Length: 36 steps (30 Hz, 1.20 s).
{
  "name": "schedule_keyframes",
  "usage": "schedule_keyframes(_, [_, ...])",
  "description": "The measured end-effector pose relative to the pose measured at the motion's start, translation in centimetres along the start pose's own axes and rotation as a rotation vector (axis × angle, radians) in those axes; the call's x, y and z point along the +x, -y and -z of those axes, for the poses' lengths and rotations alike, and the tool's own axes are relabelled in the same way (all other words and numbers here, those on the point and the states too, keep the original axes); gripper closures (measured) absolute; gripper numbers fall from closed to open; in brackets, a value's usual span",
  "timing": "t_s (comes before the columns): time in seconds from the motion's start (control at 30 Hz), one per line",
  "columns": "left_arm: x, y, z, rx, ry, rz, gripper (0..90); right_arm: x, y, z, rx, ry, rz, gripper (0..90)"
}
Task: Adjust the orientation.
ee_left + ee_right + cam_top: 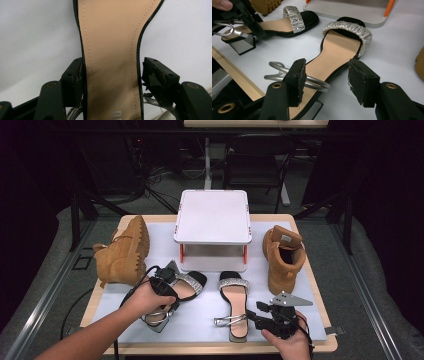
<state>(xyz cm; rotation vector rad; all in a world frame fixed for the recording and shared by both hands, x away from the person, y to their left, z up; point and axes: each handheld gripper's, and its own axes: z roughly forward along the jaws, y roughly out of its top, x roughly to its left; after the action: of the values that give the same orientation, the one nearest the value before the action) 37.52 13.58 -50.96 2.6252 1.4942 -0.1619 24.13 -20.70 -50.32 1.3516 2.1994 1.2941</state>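
Observation:
Two black sandals with sparkly silver bands lie on the white mat. My left gripper [166, 290] is shut across the waist of the left sandal [190, 284], its jaws against both edges of the tan insole [112, 50]. The right sandal [234, 292] points away from me, its silver ankle strap [297, 77] looped over the heel end. My right gripper [325, 75] hovers open over that heel end, one jaw by the strap and the other off the sandal's side. In the high view the right gripper [253, 314] is near the table's front edge.
A white two-level rack [212, 217] with orange posts stands at the back centre. A tan boot [125, 252] lies on its side at the left; its mate [282, 257] stands upright at the right. The wooden table edge [200, 349] runs close behind both hands.

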Motion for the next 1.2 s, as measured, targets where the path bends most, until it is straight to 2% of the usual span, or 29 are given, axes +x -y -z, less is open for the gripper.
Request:
schedule_keyframes(0.17, [-0.1, 0.0, 0.0, 0.000, -0.003, -0.003, 36.5, 0.0, -0.2, 0.2, -0.011, -0.038, -0.026, 47.0])
schedule_keyframes(0.23, [0.0, 0.0, 0.0, 0.000, -0.001, -0.002, 36.5, 0.3, -0.1, 0.0, -0.003, -0.063, -0.013, 45.9])
schedule_keyframes(0.33, [0.0, 0.0, 0.0, 0.000, 0.000, -0.002, 36.5, 1.1, 0.0, -0.3, 0.018, -0.084, 0.050, 45.7])
schedule_keyframes(0.43, [0.0, 0.1, 0.0, 0.000, 0.000, -0.002, 36.5, 1.9, 0.4, -0.6, 0.029, -0.075, 0.096, 43.5])
schedule_keyframes(0.53, [0.0, 0.0, 0.0, 0.000, 0.001, 0.000, 36.5, 2.3, 0.6, -1.0, 0.064, -0.024, 0.150, 43.2])
schedule_keyframes(0.57, [0.0, 0.0, 0.0, 0.001, 0.000, -0.001, 36.5, 2.2, 0.7, -1.2, 0.069, -0.011, 0.152, 43.3])
schedule_keyframes(0.73, [0.0, 0.0, 0.0, 0.001, 0.002, 0.000, 36.5, 1.8, 0.8, -1.6, 0.076, -0.005, 0.122, 51.5])
schedule_keyframes(0.8, [0.1, 0.0, 0.0, 0.000, 0.005, 0.002, 36.6, 1.3, 0.8, -1.6, 0.081, 0.011, 0.102, 61.6])
schedule_keyframes(0.87, [0.1, 0.0, 0.0, 0.002, 0.005, 0.001, 36.5, 0.9, 0.8, -1.7, 0.078, 0.018, 0.076, 65.5])
schedule_keyframes(0.9, [0.1, 0.0, 0.0, 0.002, 0.004, 0.000, 36.6, 0.7, 0.8, -1.6, 0.081, 0.021, 0.066, 69.9])
schedule_keyframes(0.93, [0.1, 0.0, 0.0, 0.002, 0.004, 0.000, 36.5, 0.5, 0.8, -1.5, 0.095, 0.042, 0.070, 79.6])
schedule_keyframes(0.97, [0.1, 0.0, 0.0, 0.002, 0.004, 0.000, 36.6, 0.3, 0.8, -1.5, 0.088, 0.039, 0.056, 81.9])
schedule_keyframes(1.07, [0.1, 0.0, 0.0, 0.003, 0.005, 0.001, 36.6, 0.1, 0.8, -1.4, 0.096, 0.054, 0.051, 85.8])
schedule_keyframes(1.13, [0.1, 0.0, 0.0, 0.003, 0.004, 0.000, 36.6, 0.0, 0.8, -1.4, 0.094, 0.046, 0.024, 86.2])
schedule_keyframes(1.2, [0.1, 0.0, 0.0, 0.003, 0.005, 0.001, 36.7, -0.1, 0.8, -1.4, 0.095, 0.044, 0.028, 86.7])
